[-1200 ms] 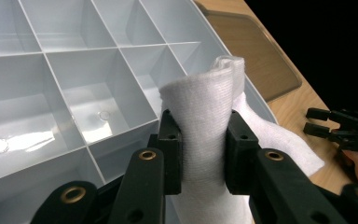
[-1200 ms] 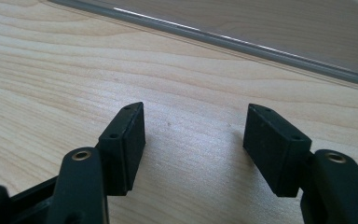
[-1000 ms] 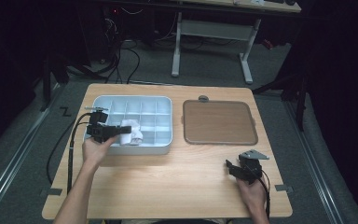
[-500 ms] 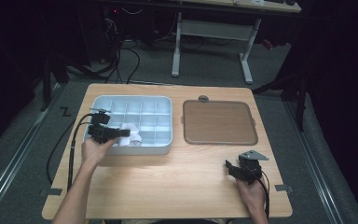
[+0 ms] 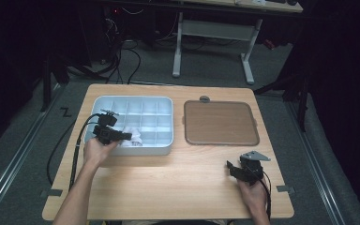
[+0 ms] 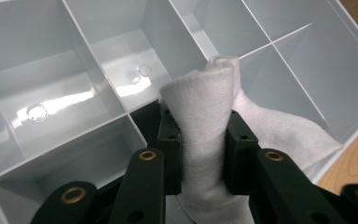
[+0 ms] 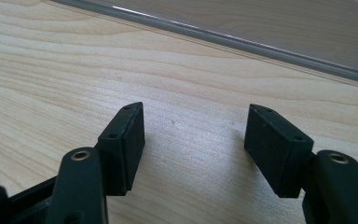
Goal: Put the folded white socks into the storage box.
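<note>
A pale blue compartment tray (image 5: pixel 146 151) sits on the left half of the wooden table. My left gripper (image 5: pixel 128 137) reaches into its near row from the left and is shut on a folded white cloth (image 5: pixel 136 139). In the left gripper view the cloth (image 6: pixel 203 98) stands pinched between the two black pads (image 6: pixel 169 154), its loose end draped over a divider toward the tray's (image 6: pixel 74 88) near wall. My right gripper (image 5: pixel 230 168) rests on the table at the near right, jaws apart. Bare wood lies between its pads (image 7: pixel 123 144) in the right gripper view.
A brown flat lid with a grey rim (image 5: pixel 220 123) lies to the right of the tray, with a small grey knob (image 5: pixel 205 99) at its far edge. Its rim (image 7: pixel 242 41) crosses the top of the right gripper view. Cables trail off the table's left side.
The left gripper and the cloth have shifted only slightly over the tray's near cells. The right gripper has stayed in place.
</note>
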Action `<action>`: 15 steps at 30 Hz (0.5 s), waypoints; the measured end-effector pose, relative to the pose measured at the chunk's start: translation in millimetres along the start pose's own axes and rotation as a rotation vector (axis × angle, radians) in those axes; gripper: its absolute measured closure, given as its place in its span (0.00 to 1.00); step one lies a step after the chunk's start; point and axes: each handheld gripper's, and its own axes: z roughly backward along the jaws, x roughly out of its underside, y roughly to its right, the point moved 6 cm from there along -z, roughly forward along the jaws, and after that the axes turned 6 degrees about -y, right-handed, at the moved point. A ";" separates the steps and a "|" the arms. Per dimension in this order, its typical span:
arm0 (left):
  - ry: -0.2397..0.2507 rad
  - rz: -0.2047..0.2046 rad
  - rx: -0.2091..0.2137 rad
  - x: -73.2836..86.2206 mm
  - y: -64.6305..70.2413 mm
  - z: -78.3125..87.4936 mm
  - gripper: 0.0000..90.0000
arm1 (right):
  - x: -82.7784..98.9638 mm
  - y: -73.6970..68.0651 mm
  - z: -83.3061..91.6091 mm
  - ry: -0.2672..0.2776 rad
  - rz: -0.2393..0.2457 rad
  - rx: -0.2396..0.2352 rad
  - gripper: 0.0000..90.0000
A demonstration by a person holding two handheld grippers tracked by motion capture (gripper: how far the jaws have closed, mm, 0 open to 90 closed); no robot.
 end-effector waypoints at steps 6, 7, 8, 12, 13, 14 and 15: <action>-0.018 -0.021 -0.014 4.4 -3.0 -6.2 0.81 | 0.0 0.0 0.0 0.000 0.000 0.000 0.43; -0.020 -0.015 -0.014 5.1 -3.3 -7.9 0.81 | 0.0 0.0 0.0 0.000 0.000 -0.001 0.43; -0.022 -0.011 -0.012 5.8 -3.8 -9.1 0.81 | 0.0 0.0 0.0 0.000 0.000 -0.001 0.43; -0.030 -0.026 -0.022 8.4 -3.7 -12.6 0.81 | 0.0 -0.1 0.0 0.000 0.000 0.000 0.43; -0.032 -0.027 -0.024 8.8 -3.9 -13.2 0.81 | 0.0 -0.1 0.0 0.000 0.000 -0.001 0.43; -0.034 -0.025 -0.027 9.2 -3.6 -14.3 0.81 | 0.0 -0.1 0.0 0.000 0.000 -0.001 0.43; -0.039 -0.032 -0.034 9.8 -3.7 -14.8 0.81 | 0.1 -0.1 0.0 0.000 0.000 -0.001 0.43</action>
